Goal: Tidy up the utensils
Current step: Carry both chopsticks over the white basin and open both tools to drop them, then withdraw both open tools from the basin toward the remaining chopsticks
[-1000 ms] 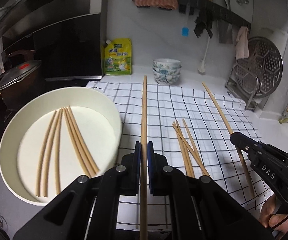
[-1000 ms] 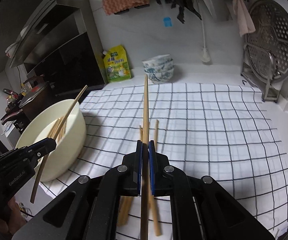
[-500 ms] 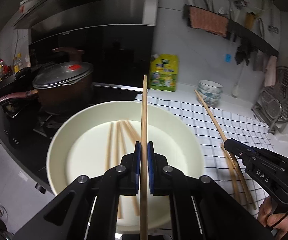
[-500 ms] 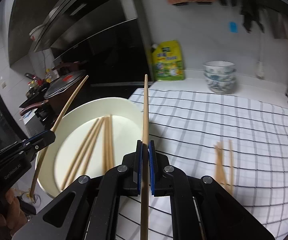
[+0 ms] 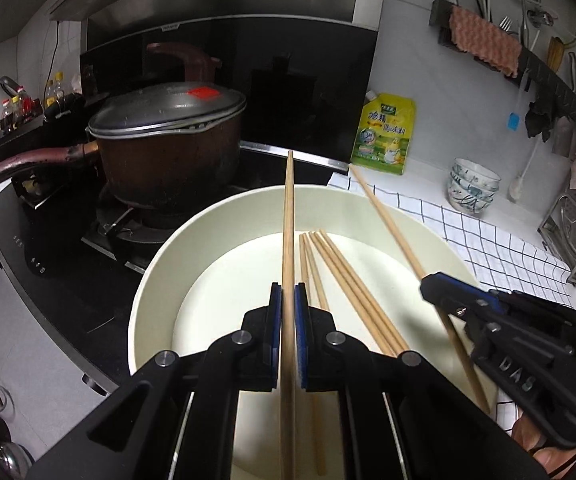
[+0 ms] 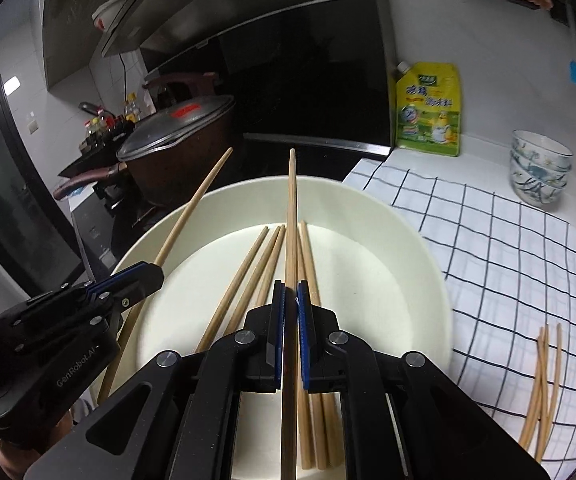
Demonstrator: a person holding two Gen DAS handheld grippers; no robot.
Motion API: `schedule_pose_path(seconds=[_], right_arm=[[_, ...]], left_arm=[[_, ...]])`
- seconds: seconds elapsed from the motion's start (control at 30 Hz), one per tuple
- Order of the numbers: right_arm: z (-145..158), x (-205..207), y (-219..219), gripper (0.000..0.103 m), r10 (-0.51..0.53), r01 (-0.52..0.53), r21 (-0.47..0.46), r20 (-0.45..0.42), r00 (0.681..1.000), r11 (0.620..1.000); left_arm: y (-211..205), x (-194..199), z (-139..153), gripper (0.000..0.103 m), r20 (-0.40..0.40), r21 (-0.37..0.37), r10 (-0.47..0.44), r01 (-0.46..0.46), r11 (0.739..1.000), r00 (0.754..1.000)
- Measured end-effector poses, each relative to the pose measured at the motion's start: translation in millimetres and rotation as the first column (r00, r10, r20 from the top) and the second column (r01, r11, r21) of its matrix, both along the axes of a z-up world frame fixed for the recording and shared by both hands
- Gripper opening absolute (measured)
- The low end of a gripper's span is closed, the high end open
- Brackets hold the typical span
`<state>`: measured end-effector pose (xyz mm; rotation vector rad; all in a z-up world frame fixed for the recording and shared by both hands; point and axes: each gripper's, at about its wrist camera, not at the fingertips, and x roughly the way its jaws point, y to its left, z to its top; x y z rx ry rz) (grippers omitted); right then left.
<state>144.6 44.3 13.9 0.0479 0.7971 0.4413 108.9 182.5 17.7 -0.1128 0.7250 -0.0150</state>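
A wide cream bowl (image 5: 155, 272) (image 6: 416, 240) holds several wooden chopsticks (image 5: 348, 280) (image 6: 243, 280) lying flat on its floor. My left gripper (image 5: 288, 292) is shut on one chopstick (image 5: 288, 216) and holds it above the bowl, pointing toward the stove. It also shows in the right wrist view (image 6: 143, 280) at the bowl's left rim. My right gripper (image 6: 290, 292) is shut on another chopstick (image 6: 291, 208) above the bowl. It shows in the left wrist view (image 5: 436, 284) over the bowl's right side with its chopstick (image 5: 388, 216).
A lidded brown pot (image 5: 167, 148) sits on the black stove left of the bowl. A checked cloth (image 6: 508, 248) lies to the right with three loose chopsticks (image 6: 542, 384). A yellow pouch (image 5: 386, 134) and stacked small bowls (image 5: 472, 188) stand by the back wall.
Both grippers have swung left from over the checked cloth to above the cream bowl, each still holding its chopstick. The bowl now fills the middle of both views.
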Motion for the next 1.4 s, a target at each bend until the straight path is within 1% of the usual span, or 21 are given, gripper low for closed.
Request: schedule_pose_path(seconds=[0.17,0.47,0.6,0.7,0.73,0.77,0.8,0.87,0.93,1.03,1.4], right_arm=[[-12.4,9.3,10.0,0.006,0.01,-0.011,-0.019,-0.04,0.999,1.0],[-31.5,16.1,7.6,0.007,0.004,-0.01,-0.052,-0.108,0.994,0.999],[-35.5,16.9,7.1,0.007,0.004,-0.011,-0.059,-0.124,0.992,0.998],[-35.0,16.0,6.2,0.007,0.001,-0.008,-0.058,-0.121,0.993,0.998],[-34.0,15.4,5.1,0.007,-0.002,-0.005,-0.057,-0.116,0.993,0.998],[-32.3,14.2,3.2,0.007,-0.006,0.0,-0.056,-0.108,0.994,0.998],[-31.1,13.7,2.2,0.01,-0.008,0.002,-0.055,-0.103,0.995,0.998],[-28.7,11.3,-0.4,0.017,-0.016,0.011,-0.059,-0.091,0.996,0.998],[-26.5,8.5,-2.7,0.019,-0.02,0.016,-0.055,-0.08,0.997,0.998],[-24.2,4.7,-6.7,0.021,-0.027,0.023,-0.047,-0.073,0.997,0.999],[-17.5,-10.9,-19.3,0.023,-0.047,0.045,-0.024,-0.053,0.997,0.999]], left_arm=[[-1.1,6.5,-10.2,0.007,-0.026,-0.004,-0.014,0.014,1.0,1.0],[-4.8,13.3,-25.9,0.007,-0.075,0.005,-0.023,0.024,1.0,0.997],[-5.2,13.6,-26.5,0.007,-0.081,0.009,-0.022,0.023,1.0,0.996],[-4.6,13.6,-26.7,0.008,-0.091,0.004,-0.018,0.019,1.0,0.996],[-3.8,12.3,-26.0,0.012,-0.088,0.002,-0.013,0.013,1.0,0.996],[-2.8,11.4,-25.4,0.023,-0.087,0.004,-0.003,0.003,1.0,0.996],[-1.5,10.7,-25.0,0.029,-0.085,0.002,0.005,-0.005,1.0,0.996],[1.7,7.9,-23.0,0.057,-0.074,-0.007,0.023,-0.023,1.0,0.997],[4.5,3.4,-19.5,0.067,-0.05,-0.011,0.04,-0.041,0.999,0.998],[4.0,1.1,-16.2,0.067,-0.042,0.0,0.049,-0.049,0.999,0.998],[1.7,-10.3,-11.0,0.067,-0.033,-0.004,0.058,-0.058,0.998,0.998]])
